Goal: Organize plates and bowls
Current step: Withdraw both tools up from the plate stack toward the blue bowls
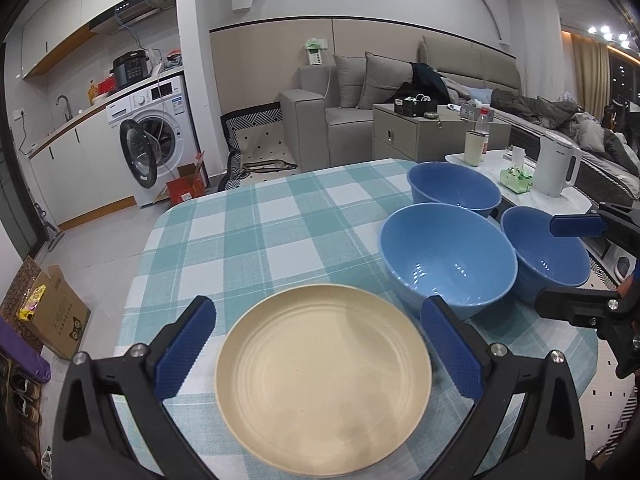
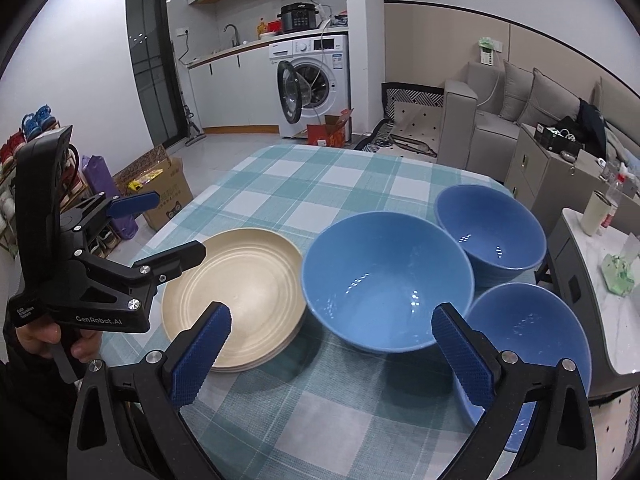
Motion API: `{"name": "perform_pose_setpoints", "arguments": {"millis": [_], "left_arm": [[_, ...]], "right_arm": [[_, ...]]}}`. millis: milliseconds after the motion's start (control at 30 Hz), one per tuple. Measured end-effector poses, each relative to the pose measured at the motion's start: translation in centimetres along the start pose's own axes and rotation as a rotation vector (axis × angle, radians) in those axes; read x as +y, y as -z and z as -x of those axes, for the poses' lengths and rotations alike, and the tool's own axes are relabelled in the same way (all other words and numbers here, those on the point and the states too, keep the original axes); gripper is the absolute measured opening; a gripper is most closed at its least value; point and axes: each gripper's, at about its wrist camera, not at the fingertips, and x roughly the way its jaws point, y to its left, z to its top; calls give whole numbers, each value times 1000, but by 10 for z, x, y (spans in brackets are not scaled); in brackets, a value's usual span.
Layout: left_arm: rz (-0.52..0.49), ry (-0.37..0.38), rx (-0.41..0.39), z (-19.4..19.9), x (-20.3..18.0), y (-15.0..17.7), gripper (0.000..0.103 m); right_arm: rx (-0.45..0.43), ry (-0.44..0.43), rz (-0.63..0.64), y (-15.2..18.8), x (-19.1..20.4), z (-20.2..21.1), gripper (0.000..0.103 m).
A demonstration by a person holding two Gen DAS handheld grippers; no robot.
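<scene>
A stack of cream plates (image 1: pixel 324 380) (image 2: pixel 236 296) lies on the checked tablecloth (image 1: pixel 248 236) (image 2: pixel 320 184). Three blue bowls stand to its right: a large middle bowl (image 1: pixel 448 256) (image 2: pixel 388 276), a far bowl (image 1: pixel 454 186) (image 2: pixel 490 232) and a near right bowl (image 1: pixel 544 252) (image 2: pixel 532 340). My left gripper (image 1: pixel 316 344) is open and empty, its jaws spread either side of the plates. It also shows in the right wrist view (image 2: pixel 160 228). My right gripper (image 2: pixel 332 356) is open and empty, in front of the large bowl. It shows in the left wrist view (image 1: pixel 560 264) by the near right bowl.
A white side table (image 1: pixel 516 184) (image 2: pixel 600 280) at the right holds a kettle (image 1: pixel 556 168), a cup (image 1: pixel 474 148) and a green tissue pack (image 1: pixel 516 178). Cardboard boxes (image 2: pixel 160 192) stand on the floor at the left. A washing machine (image 2: pixel 312 84) and sofa (image 1: pixel 360 112) are behind.
</scene>
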Motion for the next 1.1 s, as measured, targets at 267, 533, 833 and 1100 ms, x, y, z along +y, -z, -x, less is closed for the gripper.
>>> {"name": "perform_pose_setpoints", "arguments": {"millis": [267,533,833,1100], "left_arm": [[-13,41,4,-6,-18,-16,103],[-36,42,-4,-8,-32,-27,103],[-55,71,-23,-11,-47,-41,103],[-89,112,-27,-18,-73,-53,103]], "right_arm": [[-28,42,-50,-4,-25,20,102],[-53,70,-87,-5,-45,36,102],[-92,106,-137,-6,-68,56,102],[-92,149,-199,2,-99,69,102]]}}
